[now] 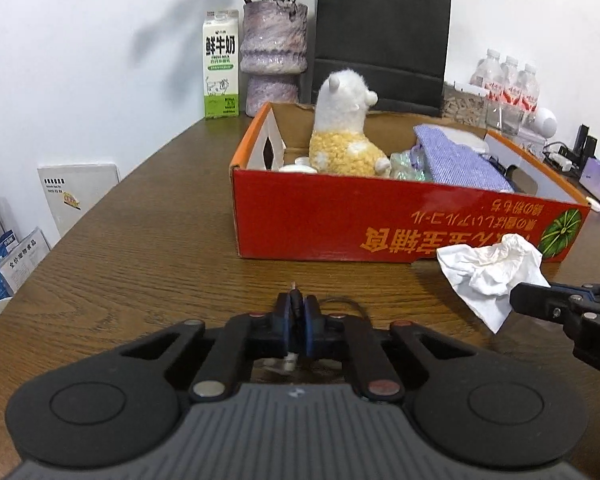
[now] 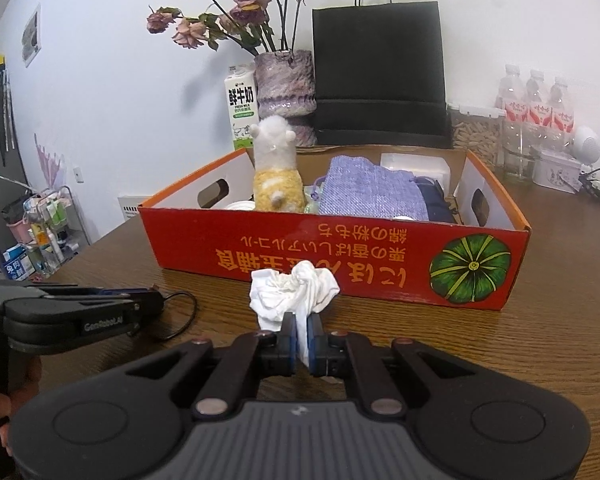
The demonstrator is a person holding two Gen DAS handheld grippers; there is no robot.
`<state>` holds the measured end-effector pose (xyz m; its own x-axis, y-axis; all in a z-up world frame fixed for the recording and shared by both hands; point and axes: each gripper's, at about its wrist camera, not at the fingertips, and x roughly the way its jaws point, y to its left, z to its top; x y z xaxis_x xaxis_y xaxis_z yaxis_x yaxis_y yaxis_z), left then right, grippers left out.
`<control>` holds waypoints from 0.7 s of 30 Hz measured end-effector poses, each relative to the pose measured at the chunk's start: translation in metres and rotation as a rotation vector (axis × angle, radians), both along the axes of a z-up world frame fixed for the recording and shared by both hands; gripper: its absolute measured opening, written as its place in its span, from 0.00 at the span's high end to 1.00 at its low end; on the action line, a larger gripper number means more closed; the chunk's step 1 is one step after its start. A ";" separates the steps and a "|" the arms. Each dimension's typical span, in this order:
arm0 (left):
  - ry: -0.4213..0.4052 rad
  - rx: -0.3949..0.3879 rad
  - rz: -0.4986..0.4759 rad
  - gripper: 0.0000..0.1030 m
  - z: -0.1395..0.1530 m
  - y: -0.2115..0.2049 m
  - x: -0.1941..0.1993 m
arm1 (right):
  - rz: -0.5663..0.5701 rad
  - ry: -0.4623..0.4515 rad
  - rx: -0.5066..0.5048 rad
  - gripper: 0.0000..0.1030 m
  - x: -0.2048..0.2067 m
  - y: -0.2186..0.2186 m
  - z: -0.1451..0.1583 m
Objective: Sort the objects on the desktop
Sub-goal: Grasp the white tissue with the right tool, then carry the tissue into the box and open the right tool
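My left gripper (image 1: 296, 306) is shut on a small dark item with a thin black cord loop (image 1: 346, 305), low over the wooden table (image 1: 140, 240). The same gripper (image 2: 148, 300) and the cord loop (image 2: 180, 314) show at the left of the right wrist view. Just in front of the red cardboard box (image 2: 340, 248), my right gripper (image 2: 302, 332) is shut on a crumpled white tissue (image 2: 292, 288). In the left wrist view the tissue (image 1: 492, 268) hangs from its tip (image 1: 520, 298). Inside the box (image 1: 340, 220) are a white-and-yellow plush alpaca (image 1: 344, 128) and a purple woven pouch (image 1: 456, 156).
Behind the box stand a milk carton (image 1: 220, 64), a purple vase with dried roses (image 1: 274, 52) and a black paper bag (image 1: 380, 40). Water bottles (image 1: 508, 84) and small gadgets crowd the back right. The table's left edge drops to floor clutter (image 1: 4, 264).
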<state>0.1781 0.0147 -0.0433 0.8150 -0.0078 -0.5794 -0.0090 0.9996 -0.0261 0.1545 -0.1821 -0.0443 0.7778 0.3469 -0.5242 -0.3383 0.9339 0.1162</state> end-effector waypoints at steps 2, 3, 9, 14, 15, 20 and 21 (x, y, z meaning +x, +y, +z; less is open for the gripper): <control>-0.019 0.005 -0.003 0.93 0.005 -0.001 -0.004 | 0.004 -0.008 0.007 0.95 -0.002 -0.002 0.002; -0.031 0.006 -0.005 0.93 0.008 -0.001 -0.006 | 0.006 -0.015 0.011 0.95 -0.003 -0.002 0.003; -0.116 -0.006 -0.027 0.94 0.032 -0.003 -0.020 | 0.013 -0.055 0.034 0.95 -0.008 -0.006 0.014; -0.191 -0.013 -0.047 0.94 0.055 -0.007 -0.021 | 0.014 -0.103 0.049 0.95 -0.007 -0.007 0.031; -0.205 -0.016 -0.046 0.94 0.060 -0.008 -0.020 | 0.013 -0.113 0.049 0.95 -0.007 -0.007 0.034; -0.264 -0.032 -0.055 0.94 0.081 -0.015 -0.005 | 0.003 -0.164 0.052 0.95 0.004 -0.007 0.054; -0.275 -0.031 -0.055 0.94 0.085 -0.017 -0.001 | 0.001 -0.176 0.052 0.95 0.008 -0.007 0.058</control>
